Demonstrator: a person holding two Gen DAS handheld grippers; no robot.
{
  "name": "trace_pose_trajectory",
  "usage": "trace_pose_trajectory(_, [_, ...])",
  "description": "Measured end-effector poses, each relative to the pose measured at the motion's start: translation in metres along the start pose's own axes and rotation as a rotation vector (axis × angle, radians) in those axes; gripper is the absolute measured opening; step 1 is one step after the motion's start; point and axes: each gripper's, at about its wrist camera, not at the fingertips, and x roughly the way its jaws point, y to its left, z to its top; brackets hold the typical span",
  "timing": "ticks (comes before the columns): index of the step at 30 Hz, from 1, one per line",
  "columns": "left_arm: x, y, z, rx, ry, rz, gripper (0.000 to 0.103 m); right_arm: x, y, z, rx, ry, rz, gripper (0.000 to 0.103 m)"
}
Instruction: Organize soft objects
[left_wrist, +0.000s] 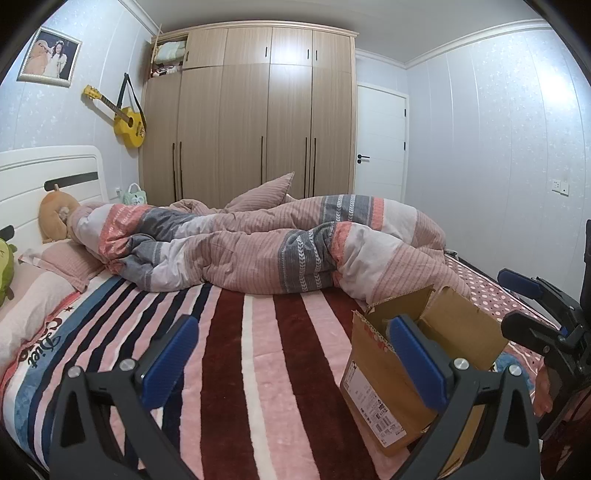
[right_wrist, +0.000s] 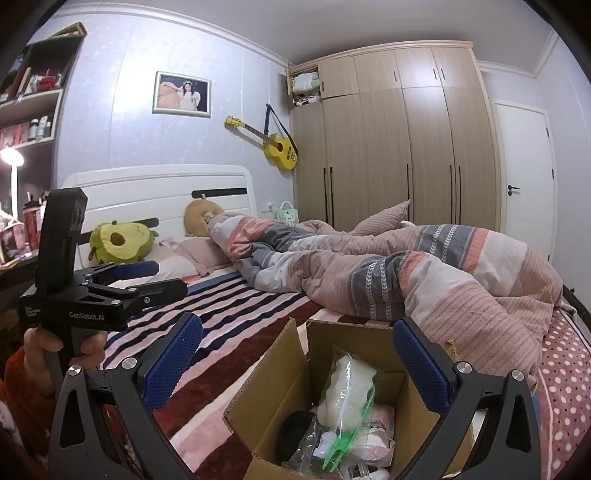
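So the right wrist view looks straight down into the open cardboard box (right_wrist: 295, 398) sitting on the near right part of the bed, and you can actually see what's in it: a white soft thing in a clear bag (right_wrist: 347, 384), something pink and white (right_wrist: 380, 421), a dark item (right_wrist: 295, 428) and a green plastic clip (right_wrist: 347, 439). The left wrist view only catches that box (left_wrist: 373, 380) from the outside, label side, contents hidden.

The right view also shows two plush toys at the far left by the headboard: one green avocado plush (right_wrist: 120, 242) and one tan plush (right_wrist: 201, 218). In the left view the avocado one is a sliver at the left edge.

One rumpled striped duvet (left_wrist: 277, 243) lies across the far side of the bed, with a pink pillow (left_wrist: 64, 260) at its left end and another pillow corner (left_wrist: 264, 194) poking up behind it. One yellow guitar (left_wrist: 127, 122) on the wall, one framed photo (right_wrist: 182, 94), one wardrobe (left_wrist: 255, 110).

Both grippers: left gripper (left_wrist: 291, 354) has its fingers spread wide, holding nothing, over the striped blanket (left_wrist: 229, 350). Right gripper (right_wrist: 299, 363) is also spread wide and empty, right above the box.
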Motion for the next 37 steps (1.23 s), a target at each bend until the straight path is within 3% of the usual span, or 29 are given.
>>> trace_pose_trajectory(37, [-0.0026,-0.0012,0.0000,0.002,0.000,-0.005,0.102,0.0005,-0.0034,0.0005,0.000,0.001,0.004,0.103])
